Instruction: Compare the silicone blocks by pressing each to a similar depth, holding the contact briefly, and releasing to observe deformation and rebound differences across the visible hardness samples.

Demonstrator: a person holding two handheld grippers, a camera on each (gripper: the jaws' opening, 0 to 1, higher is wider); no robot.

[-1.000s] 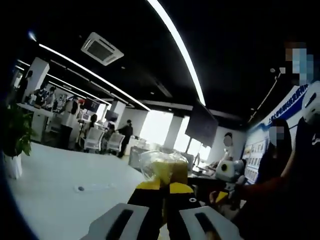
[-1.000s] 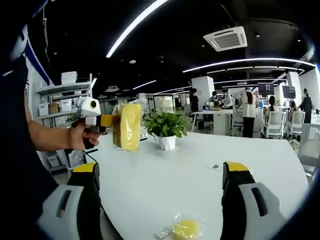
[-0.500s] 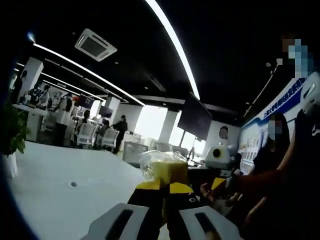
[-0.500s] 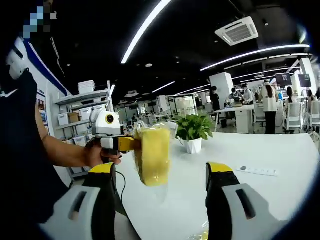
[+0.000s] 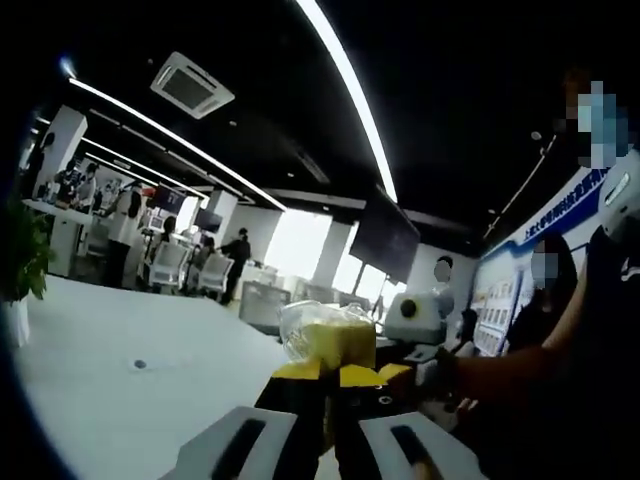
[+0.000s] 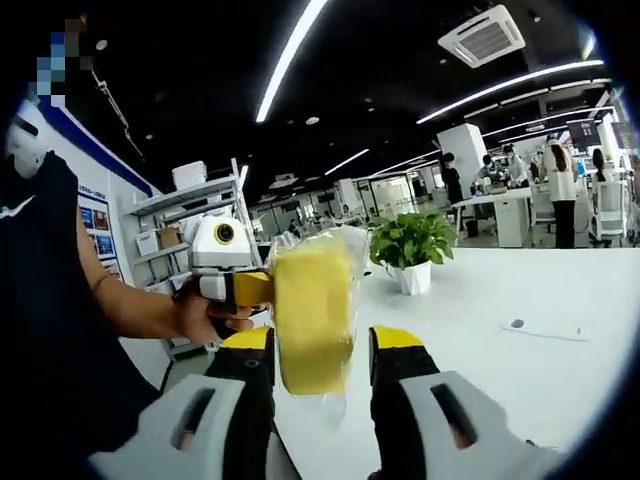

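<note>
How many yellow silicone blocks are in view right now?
1: the bagged block, shut in the left gripper, sits between the right gripper jaws. Others on the table may be out of frame.

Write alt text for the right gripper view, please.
A yellow silicone block in a clear bag, held by the left gripper, hangs between the right gripper's open jaws, above a white table with a potted plant.

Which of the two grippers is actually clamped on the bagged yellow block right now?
The left gripper: shut on the yellow block. The right gripper only brackets it, jaws open.
</note>
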